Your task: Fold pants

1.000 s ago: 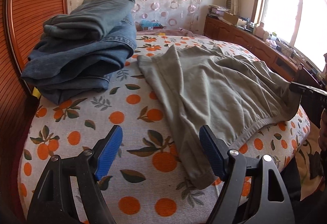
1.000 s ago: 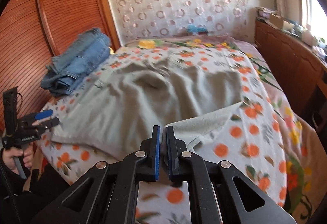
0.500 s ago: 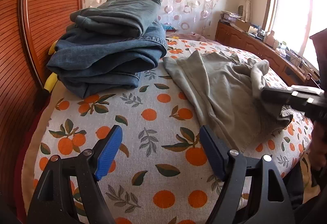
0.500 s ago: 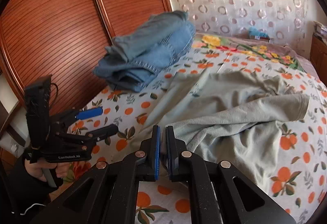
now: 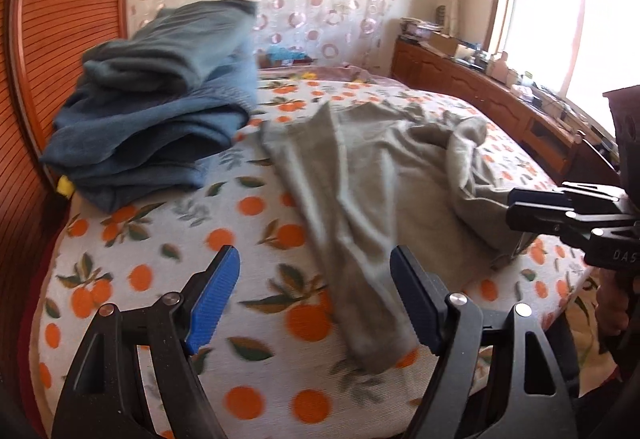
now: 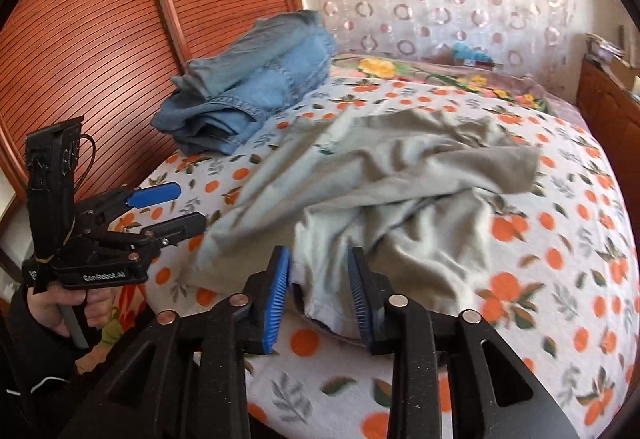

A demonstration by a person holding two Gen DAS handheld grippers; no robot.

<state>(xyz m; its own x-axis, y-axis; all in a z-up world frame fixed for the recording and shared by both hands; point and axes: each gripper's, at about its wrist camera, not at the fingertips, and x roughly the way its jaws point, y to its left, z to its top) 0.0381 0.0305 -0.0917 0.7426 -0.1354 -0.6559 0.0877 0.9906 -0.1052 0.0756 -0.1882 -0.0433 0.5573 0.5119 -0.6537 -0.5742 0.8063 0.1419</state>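
Grey pants (image 6: 400, 191) rumpled on orange-print bed (image 6: 560, 279), waistband edge between right gripper (image 6: 318, 293) jaws now opening, pads off cloth, left gripper (image 5: 316, 299) spread wide and empty, pant leg at 1 o'clock, folded jeans (image 5: 152, 119) at 11 o'clock.

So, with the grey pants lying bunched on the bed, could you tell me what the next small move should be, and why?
Probably let the right gripper finish opening and draw back off the grey pants. Its jaws are parting, with a fold of the cloth between them but loose of the pads, and the pants lie rumpled across the orange-print bed cover. The left gripper is open and empty.
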